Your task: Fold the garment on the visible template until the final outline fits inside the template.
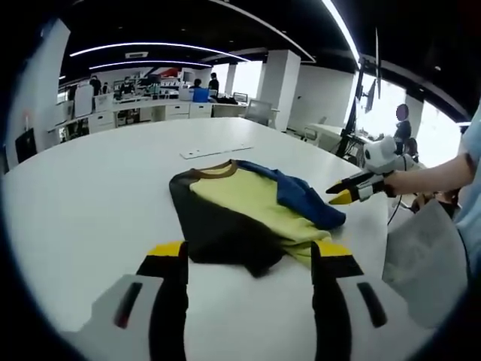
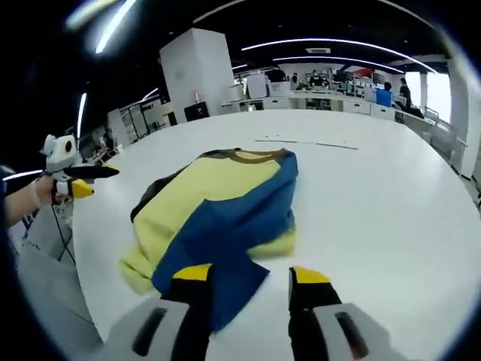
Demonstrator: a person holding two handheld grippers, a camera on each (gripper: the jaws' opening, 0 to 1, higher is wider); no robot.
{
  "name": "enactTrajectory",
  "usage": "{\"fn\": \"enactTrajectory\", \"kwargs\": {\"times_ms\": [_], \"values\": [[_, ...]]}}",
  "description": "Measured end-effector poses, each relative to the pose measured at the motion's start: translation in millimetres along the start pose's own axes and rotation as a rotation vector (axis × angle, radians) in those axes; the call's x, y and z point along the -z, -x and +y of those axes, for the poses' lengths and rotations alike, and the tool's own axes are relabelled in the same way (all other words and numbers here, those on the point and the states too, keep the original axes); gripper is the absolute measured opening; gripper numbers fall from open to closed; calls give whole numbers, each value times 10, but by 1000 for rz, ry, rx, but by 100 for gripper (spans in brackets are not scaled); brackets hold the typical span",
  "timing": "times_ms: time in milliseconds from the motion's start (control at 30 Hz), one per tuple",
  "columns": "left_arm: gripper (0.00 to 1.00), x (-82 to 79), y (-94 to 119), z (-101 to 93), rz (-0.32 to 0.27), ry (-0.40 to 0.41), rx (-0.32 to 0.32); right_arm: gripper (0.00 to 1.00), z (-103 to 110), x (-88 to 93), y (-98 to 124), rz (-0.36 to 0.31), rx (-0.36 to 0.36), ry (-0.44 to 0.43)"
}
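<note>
White tabletop point(image 1: 90, 195) runs wide and bare around the work, with an open office of desks and pillars behind it; I have plenty of free surface on the far side and to both flanks, while the near edge point(image 2: 98, 301) curves just beside my right gripper. On the table lies the shirt point(image 1: 248, 210), partly folded, yellow body with a black sleeve and a blue sleeve laid over it, collar pointing away from me. A thin pale strip point(image 1: 214, 151) lies beyond the collar, well apart from the cloth. My left gripper point(image 1: 248, 259) has its jaws spread wide, empty, tips at the black hem. My right gripper point(image 2: 244, 278) is likewise spread, holding nothing, its left tip over the blue corner. From the left gripper view I see the right gripper off the shirt's blue side, apart from the cloth.
</note>
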State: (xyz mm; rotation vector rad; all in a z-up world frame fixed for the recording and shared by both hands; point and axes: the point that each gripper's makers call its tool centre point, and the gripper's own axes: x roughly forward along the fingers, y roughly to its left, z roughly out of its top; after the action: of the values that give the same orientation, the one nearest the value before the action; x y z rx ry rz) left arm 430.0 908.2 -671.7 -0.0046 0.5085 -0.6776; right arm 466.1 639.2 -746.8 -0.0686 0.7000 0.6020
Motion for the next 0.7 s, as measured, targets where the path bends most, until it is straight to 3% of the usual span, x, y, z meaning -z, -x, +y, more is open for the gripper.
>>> {"fn": "enactTrajectory", "kwargs": {"times_ms": [200,400,533,667,700], "values": [[63,27,29,34,6,6,-9,20,-97,89,-100,47,56,38],[63,50,34,52,5,24,-15,16,-27,112,-191,63,41,82],[63,61,37,34,5,27,-13,12,-18,150,-200,67,37,67],[63,78,35,32,11,31,-13,0,-7,139,-196,67,30,109],[63,80,31,29,13,30,-12,0,29,146,-205,73,11,83]]}}
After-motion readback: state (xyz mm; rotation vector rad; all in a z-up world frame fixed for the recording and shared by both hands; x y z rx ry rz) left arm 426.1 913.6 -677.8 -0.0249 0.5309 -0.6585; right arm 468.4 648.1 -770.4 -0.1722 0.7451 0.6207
